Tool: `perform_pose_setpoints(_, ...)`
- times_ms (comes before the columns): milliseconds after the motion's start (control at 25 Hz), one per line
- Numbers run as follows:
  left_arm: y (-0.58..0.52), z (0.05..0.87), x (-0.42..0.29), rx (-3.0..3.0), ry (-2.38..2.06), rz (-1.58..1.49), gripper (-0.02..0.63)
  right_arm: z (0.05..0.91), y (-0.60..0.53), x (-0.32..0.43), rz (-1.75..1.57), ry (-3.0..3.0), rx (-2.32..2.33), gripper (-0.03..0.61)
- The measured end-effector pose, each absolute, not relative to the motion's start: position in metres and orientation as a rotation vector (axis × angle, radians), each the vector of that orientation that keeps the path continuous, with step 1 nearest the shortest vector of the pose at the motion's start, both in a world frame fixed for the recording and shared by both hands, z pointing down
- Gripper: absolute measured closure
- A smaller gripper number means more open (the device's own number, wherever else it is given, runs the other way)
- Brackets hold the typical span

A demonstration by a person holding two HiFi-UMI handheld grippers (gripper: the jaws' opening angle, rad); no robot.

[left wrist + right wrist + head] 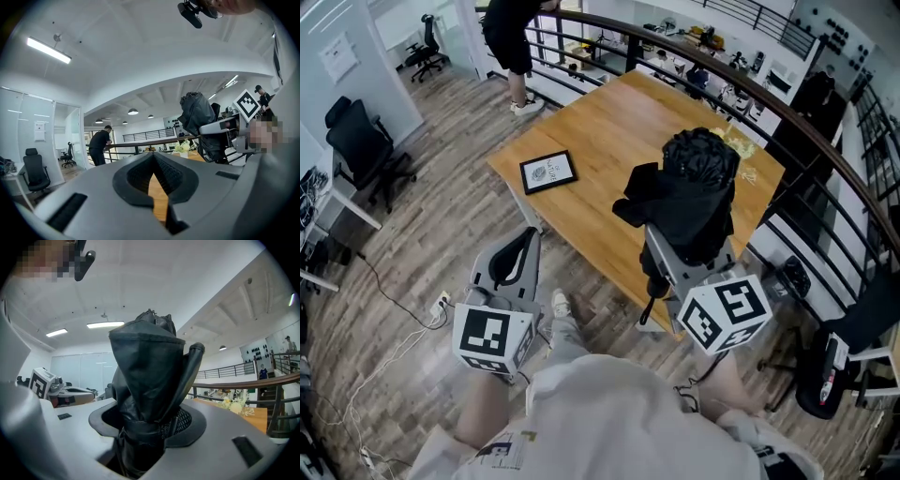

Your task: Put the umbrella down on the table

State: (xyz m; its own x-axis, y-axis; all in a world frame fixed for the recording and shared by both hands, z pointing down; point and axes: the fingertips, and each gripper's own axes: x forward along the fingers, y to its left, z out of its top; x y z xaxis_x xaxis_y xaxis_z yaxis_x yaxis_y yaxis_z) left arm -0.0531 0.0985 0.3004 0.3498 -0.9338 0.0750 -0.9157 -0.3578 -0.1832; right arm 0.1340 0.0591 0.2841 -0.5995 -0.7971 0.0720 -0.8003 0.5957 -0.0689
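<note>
Black fabric, gathered and strapped: the folded black umbrella (689, 192) stands upright in the right gripper (149, 425). The jaws pinch it at the strapped waist, with the canopy bunched above and the slim handle hanging below. In the head view it is in the air over the near edge of the rectangular wooden table (609, 131), towards the right-hand corner, and rests on nothing. The left gripper (514, 267) has its jaws pressed together at the tips with nothing between them, and it is short of the same edge, beside the table's near corner. A small black-framed picture (547, 172) lies flat by the left edge, and pale flowers (741, 145) sit near the right-hand edge.

The step in hand appears to be the carry-in before lowering. To do it well:

- Bring the umbrella inward over the bare middle, clear of both the frame and the flowers.
- Tip it so its length lies along the wood.
- Spread the jaws only once the table bears its weight; a bundle set close to an edge may roll off.
</note>
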Motion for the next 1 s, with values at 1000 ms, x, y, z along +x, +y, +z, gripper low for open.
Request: perform_pose_setpoints(1000, -0.223, 0.325, -0.231, -2.657, 1.684, -0.309, 0.597, 0.307, -0.265, -0.043, 0.311, -2.606, 1.377, 0.324)
